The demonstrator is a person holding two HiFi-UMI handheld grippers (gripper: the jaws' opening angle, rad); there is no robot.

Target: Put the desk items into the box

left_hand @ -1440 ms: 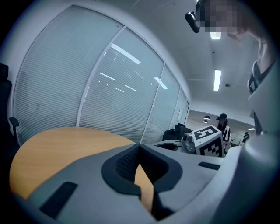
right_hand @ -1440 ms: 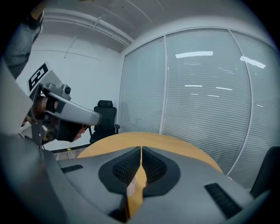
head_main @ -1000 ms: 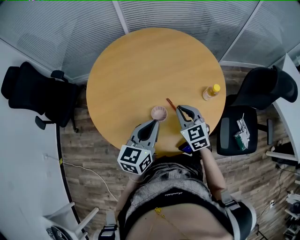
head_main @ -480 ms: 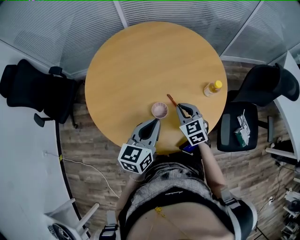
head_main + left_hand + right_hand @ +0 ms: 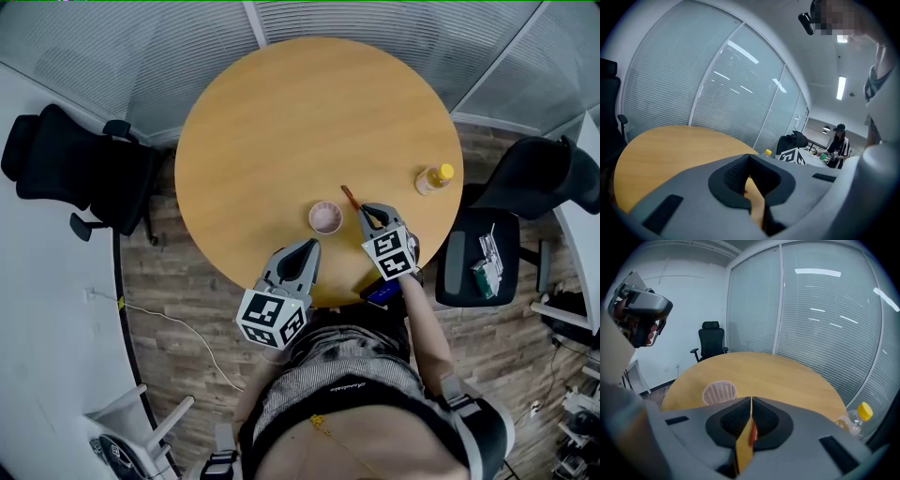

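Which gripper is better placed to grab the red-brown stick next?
Right. The right gripper, shut, has its tips at the near end of the stick; the left gripper, also shut, is near the edge of the table, farther off. The right would need to open first.

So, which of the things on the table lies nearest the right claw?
The red-brown stick: it lies at the tip of the right claw; the cup and bottle stand farther off.

The round wooden table (image 5: 281, 122) carries a small pink ribbed cup (image 5: 325, 217) just ahead of the left gripper (image 5: 312, 246) and just left of the right gripper (image 5: 371, 212), a thin red-brown stick (image 5: 348, 197) by the right gripper's tip, and a yellow-capped bottle (image 5: 434, 178) farther to its right.
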